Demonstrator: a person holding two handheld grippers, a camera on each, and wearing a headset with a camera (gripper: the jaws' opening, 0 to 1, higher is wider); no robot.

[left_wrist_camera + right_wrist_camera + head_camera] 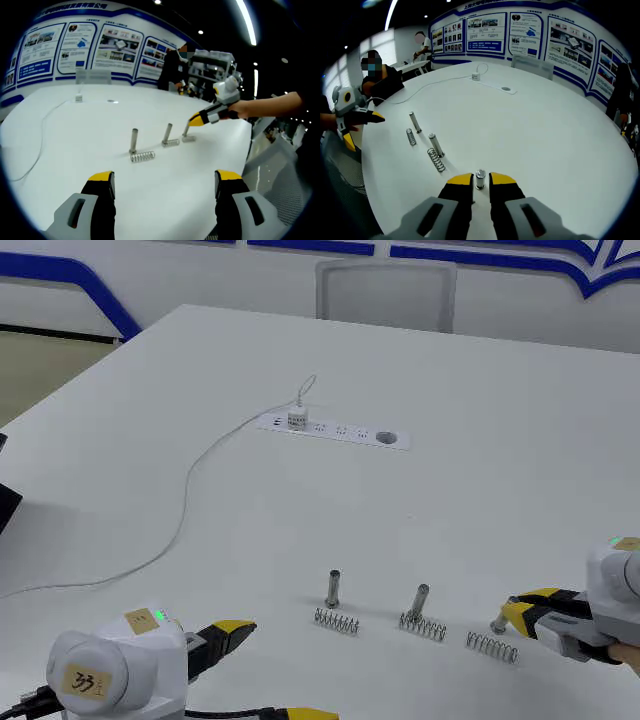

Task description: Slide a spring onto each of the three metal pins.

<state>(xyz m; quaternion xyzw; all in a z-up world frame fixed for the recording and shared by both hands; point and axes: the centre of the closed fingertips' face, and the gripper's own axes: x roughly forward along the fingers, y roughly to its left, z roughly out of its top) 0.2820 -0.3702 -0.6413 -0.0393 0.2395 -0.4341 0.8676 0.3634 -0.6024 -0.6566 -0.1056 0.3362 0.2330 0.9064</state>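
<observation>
Left pin (332,587), middle pin (419,600) and right pin (497,624) stand in a row on the table (480,490). Left spring (336,621), middle spring (423,627) and right spring (492,646) each lie just nearer. Power strip (335,430) lies far behind. Right gripper (480,181) straddles the right pin; left gripper (165,176) is at near left.

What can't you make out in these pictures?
- Right gripper view: base of the nearest pin, hidden by fingers of the right gripper; grip unclear.
- Head view: lower finger of the left gripper, cut by the bottom edge.
- Gripper views: wall posters, text too small.
</observation>
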